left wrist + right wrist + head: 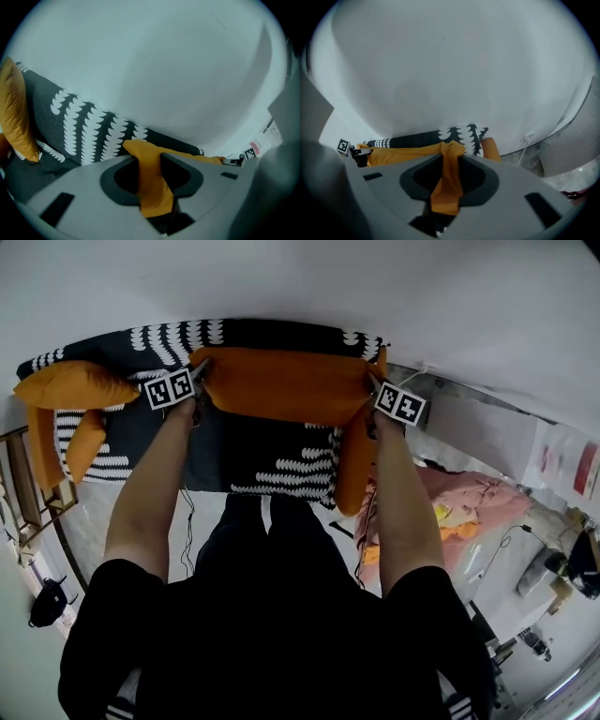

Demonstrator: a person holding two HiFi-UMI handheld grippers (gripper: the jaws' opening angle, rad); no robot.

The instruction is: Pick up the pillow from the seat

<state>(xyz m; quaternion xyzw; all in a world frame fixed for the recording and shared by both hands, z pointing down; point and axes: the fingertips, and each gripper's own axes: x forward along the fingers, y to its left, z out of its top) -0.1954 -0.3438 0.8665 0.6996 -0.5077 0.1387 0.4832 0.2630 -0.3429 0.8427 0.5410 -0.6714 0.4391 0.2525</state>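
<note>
An orange pillow (286,383) stretches across the back of a black seat (272,451) patterned in white. My left gripper (199,371) is shut on the pillow's left corner, and my right gripper (371,386) is shut on its right corner. In the left gripper view a fold of orange fabric (152,180) is pinched between the grey jaws of the left gripper (149,161). The right gripper view shows the same: orange fabric (447,180) squeezed in the right gripper (450,161), with the pillow (401,153) running off to the left.
A second orange pillow (73,385) lies on the seat's left end, over an orange armrest (42,451). Another orange armrest (354,460) hangs at the right. A white wall (375,287) stands behind. Pink and orange clutter (459,507) covers the floor at right.
</note>
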